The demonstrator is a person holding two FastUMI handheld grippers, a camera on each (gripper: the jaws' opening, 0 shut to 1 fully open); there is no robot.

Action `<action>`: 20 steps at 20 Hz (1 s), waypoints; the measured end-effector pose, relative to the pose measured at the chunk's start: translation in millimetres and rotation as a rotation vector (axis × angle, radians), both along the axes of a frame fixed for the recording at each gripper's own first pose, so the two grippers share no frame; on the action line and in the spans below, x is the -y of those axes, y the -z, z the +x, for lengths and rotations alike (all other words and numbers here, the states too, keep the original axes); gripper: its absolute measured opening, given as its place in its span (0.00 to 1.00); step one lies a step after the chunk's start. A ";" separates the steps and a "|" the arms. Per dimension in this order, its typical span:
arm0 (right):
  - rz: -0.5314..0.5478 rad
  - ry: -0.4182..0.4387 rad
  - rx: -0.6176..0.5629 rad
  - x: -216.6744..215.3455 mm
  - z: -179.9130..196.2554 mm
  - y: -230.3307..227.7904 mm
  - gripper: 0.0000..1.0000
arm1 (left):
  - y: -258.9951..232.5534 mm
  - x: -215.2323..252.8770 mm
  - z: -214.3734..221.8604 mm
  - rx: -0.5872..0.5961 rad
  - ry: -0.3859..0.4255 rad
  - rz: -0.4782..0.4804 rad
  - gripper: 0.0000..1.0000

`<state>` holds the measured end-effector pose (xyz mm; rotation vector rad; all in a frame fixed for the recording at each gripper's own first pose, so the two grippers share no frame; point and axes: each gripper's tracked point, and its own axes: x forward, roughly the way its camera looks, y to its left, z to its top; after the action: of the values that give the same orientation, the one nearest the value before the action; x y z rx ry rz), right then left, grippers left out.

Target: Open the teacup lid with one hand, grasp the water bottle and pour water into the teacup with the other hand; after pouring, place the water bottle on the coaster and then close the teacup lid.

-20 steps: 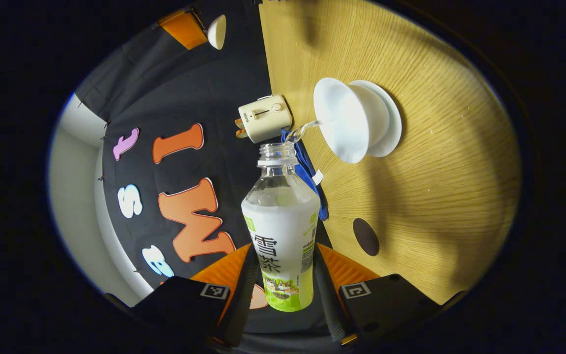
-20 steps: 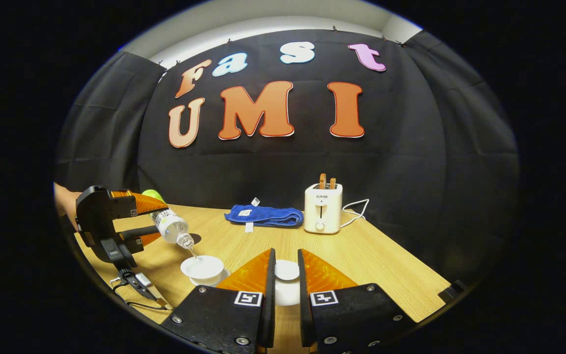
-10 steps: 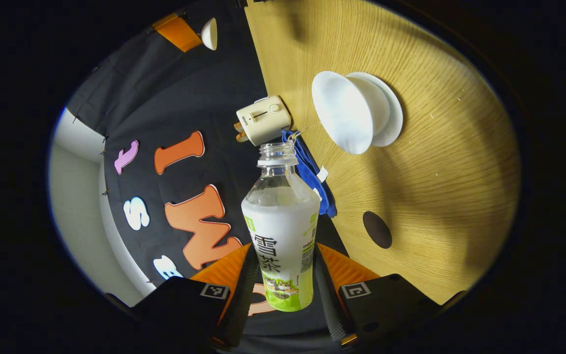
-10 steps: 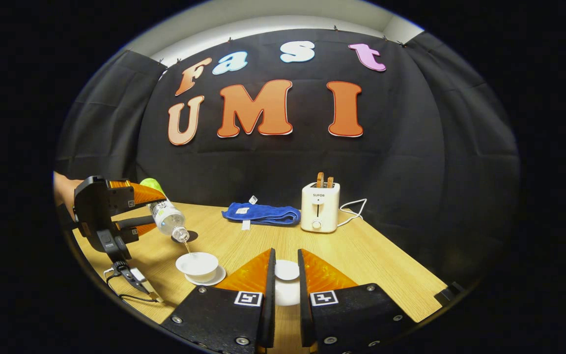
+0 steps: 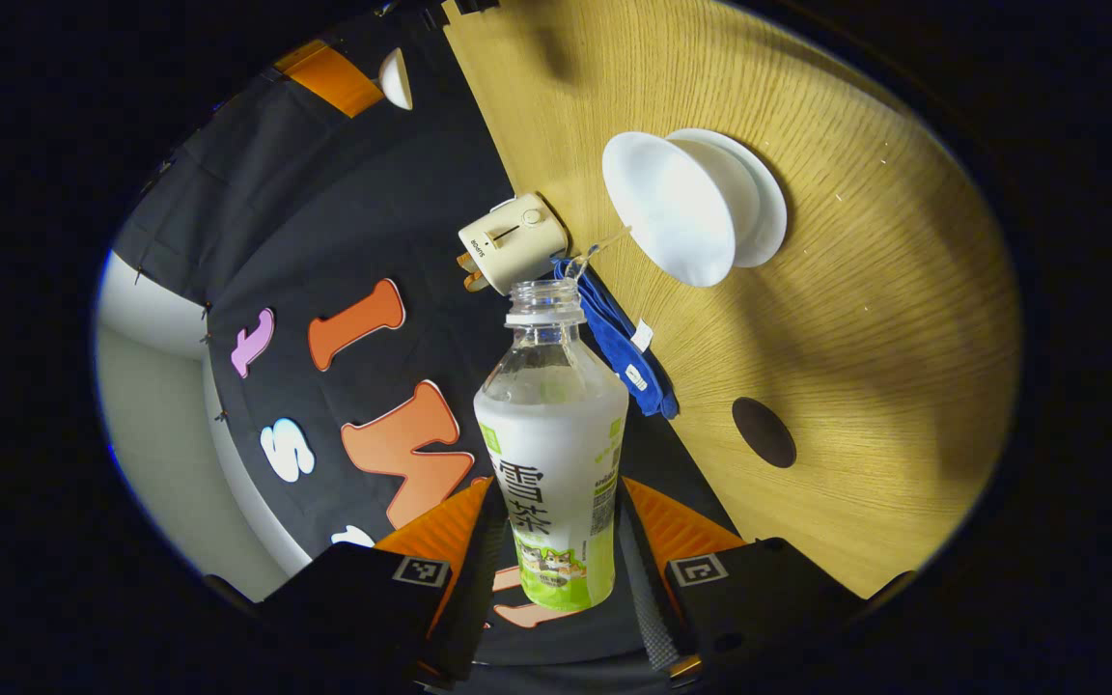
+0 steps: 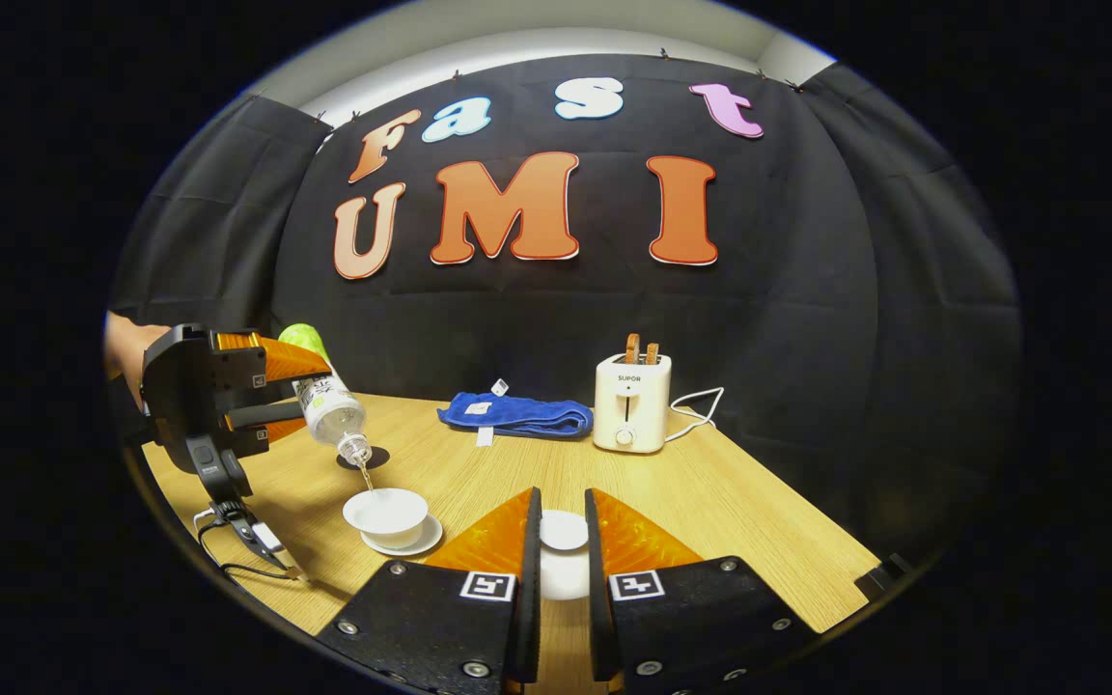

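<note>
Left gripper view, left hand-held gripper (image 5: pixel 556 541) clamped on tilted water bottle (image 5: pixel 554 454), pouring into teacup (image 5: pixel 672 208).

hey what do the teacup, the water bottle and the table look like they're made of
Teacup: likely glazed white ceramic, smooth and evenly white like its saucer. Water bottle: clear plastic by the look, see-through at the neck, with a printed wrap. Table: light wood or wood-look laminate, with fine grain lines; which one I can't tell.

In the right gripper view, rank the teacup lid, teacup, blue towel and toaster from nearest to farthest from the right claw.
1. Teacup lid: held between the right claw's fingers.
2. Teacup: on its saucer, forward and to the left.
3. Blue towel and toaster: both by the back wall, towel left, toaster right; too close to call.
</note>
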<state>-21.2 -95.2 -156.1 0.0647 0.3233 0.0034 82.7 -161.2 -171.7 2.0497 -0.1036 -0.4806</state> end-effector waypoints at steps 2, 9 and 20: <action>-0.001 -0.002 0.001 0.6 -0.1 -0.4 0.21 | -4.1 1.2 2.0 0.017 0.012 0.017 0.66; -0.003 -0.005 0.001 1.8 -1.4 1.8 0.22 | -18.6 6.5 10.1 0.075 0.053 0.080 0.68; -0.016 -0.002 -0.011 2.3 0.1 6.5 0.22 | -43.4 9.9 25.3 0.132 0.110 0.183 0.68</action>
<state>-21.1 -97.5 -162.6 0.0484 0.3346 0.0022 108.0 -171.1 -128.3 2.2631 -0.2609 -0.4351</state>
